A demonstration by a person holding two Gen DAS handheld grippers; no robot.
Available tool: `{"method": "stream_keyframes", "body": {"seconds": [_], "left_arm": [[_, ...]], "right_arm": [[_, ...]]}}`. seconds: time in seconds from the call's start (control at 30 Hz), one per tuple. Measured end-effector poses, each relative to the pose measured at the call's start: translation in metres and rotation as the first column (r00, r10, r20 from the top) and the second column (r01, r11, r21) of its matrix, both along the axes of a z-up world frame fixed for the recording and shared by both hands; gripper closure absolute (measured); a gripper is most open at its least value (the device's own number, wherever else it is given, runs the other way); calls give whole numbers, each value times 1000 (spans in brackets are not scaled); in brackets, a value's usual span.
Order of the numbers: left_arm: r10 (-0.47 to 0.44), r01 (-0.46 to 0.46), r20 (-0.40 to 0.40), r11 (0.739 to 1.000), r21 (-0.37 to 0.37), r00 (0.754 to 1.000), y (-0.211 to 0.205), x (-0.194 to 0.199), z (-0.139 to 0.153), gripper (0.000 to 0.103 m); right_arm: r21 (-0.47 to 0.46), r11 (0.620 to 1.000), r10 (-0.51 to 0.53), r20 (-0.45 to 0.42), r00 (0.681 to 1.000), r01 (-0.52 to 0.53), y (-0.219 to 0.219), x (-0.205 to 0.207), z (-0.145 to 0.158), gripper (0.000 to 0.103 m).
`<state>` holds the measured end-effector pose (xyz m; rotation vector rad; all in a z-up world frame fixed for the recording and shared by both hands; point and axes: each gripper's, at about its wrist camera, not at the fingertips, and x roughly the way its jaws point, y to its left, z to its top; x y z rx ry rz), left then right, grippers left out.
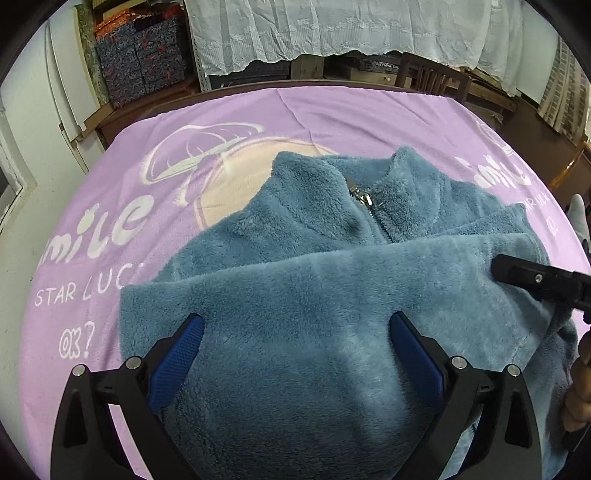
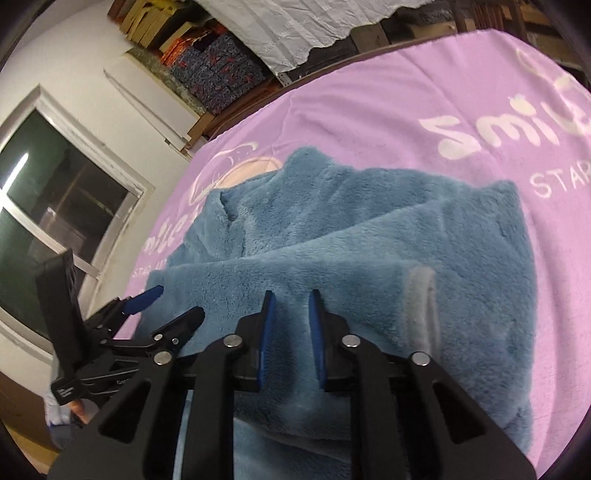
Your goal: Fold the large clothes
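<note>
A blue fleece jacket point(image 1: 295, 295) point(image 2: 369, 240) lies front-up on a purple blanket point(image 1: 110, 192) point(image 2: 369, 110), its zipper pull point(image 1: 364, 199) at the collar. One sleeve is folded across the chest. My left gripper point(image 1: 297, 328) hovers open and wide just over the folded sleeve, with nothing pinched; it also shows in the right wrist view point(image 2: 173, 308) at the left. My right gripper point(image 2: 291, 306) has its jaws nearly together with fleece in the narrow gap. In the left wrist view its tip point(image 1: 496, 267) presses into the sleeve end at the right.
The blanket's far edge ends before a dark wooden chair point(image 1: 432, 74) and a lace curtain point(image 1: 332, 29). Patterned boxes point(image 1: 140, 59) are stacked at the back left. A window point(image 2: 55, 203) is on the left wall. A person's hand point(image 1: 580, 387) is at the right edge.
</note>
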<state>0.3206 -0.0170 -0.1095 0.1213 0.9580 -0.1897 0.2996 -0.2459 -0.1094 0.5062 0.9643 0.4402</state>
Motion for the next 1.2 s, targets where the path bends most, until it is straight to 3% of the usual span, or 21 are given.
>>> {"method": "stream_keyframes", "body": {"seconds": [0.07,0.13,0.17,0.3,0.57,0.73,0.83,0.9,1.07,1.2], "left_arm": [[15,-14,22,1000,-24,1000,6,-10,8,3],[33,-30,39,998,-61,999,16,-17,16,3],[38,-36,34,996,-81,999,21,-20,18,3],[54,-58,-36,991,-120,998,35,-25,11,3],[44,-44,-32,999,-6,999,25,-26,-1,3],[44,-45,-31,999,-30,999,30,-27,0,3],[57,-60,-32,995,-85,998,41,-39,9,3],[56,-59,-29,991,-117,998,48,-52,14,3],[59,-59,-4,994,-96,998,64,-94,23,3],[61,-63,-21,989,-134,998,79,-119,21,3]], "right_arm": [[11,999,-45,8,999,45,-12,-7,6,84],[2,996,-86,49,995,86,-22,-20,17,66],[6,995,-98,64,993,98,-28,-26,20,63],[10,993,-116,45,992,115,-39,-37,16,64],[-80,993,-86,30,996,88,-28,-33,4,65],[-87,992,-85,50,995,89,-28,-35,6,65],[-46,992,-111,55,992,113,-37,-43,13,62],[-21,989,-143,76,987,145,-48,-60,23,56],[-17,988,-153,77,985,155,-68,-98,29,56],[-7,990,-142,73,987,143,-82,-129,29,54]]}}
